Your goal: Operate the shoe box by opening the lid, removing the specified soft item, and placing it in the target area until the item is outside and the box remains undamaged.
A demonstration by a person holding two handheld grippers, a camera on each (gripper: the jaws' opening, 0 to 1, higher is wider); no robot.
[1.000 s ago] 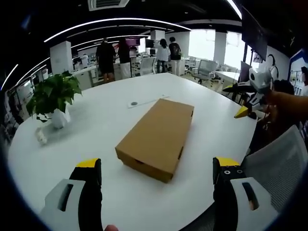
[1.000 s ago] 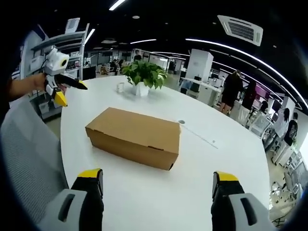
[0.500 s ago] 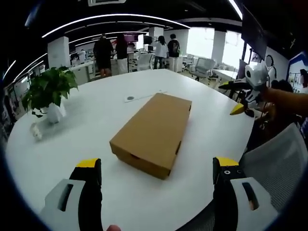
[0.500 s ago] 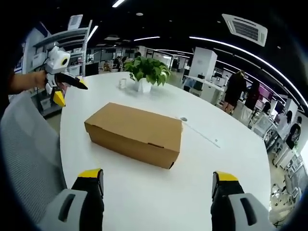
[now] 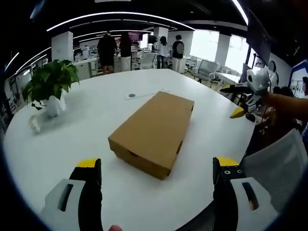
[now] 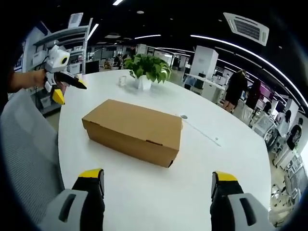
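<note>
A closed brown cardboard shoe box [image 5: 153, 130] lies on the round white table [image 5: 86, 120], its lid down. In the right gripper view the same shoe box [image 6: 134, 131] sits in the middle, long side toward me. My left gripper [image 5: 156, 180] stands open in front of the box, nothing between its yellow-tipped fingers [image 5: 89, 166]. My right gripper [image 6: 153, 180] is open too, short of the box. Each gripper shows in the other's view: the right gripper [image 5: 242, 102] at the right table edge, the left gripper [image 6: 60, 82] at the left, both held in the air.
A potted green plant [image 5: 49, 91] in a white pot stands on the table beyond the box, with a small white object [image 5: 34, 125] beside it. A thin strip and a small round disc [image 5: 132, 96] lie behind the box. Grey mesh chairs [image 6: 26, 154] flank the table. People stand among desks far back.
Both views have shifted slightly as the hands moved; the box sits a little closer and more central. The box lid stays closed and both grippers stay open.
</note>
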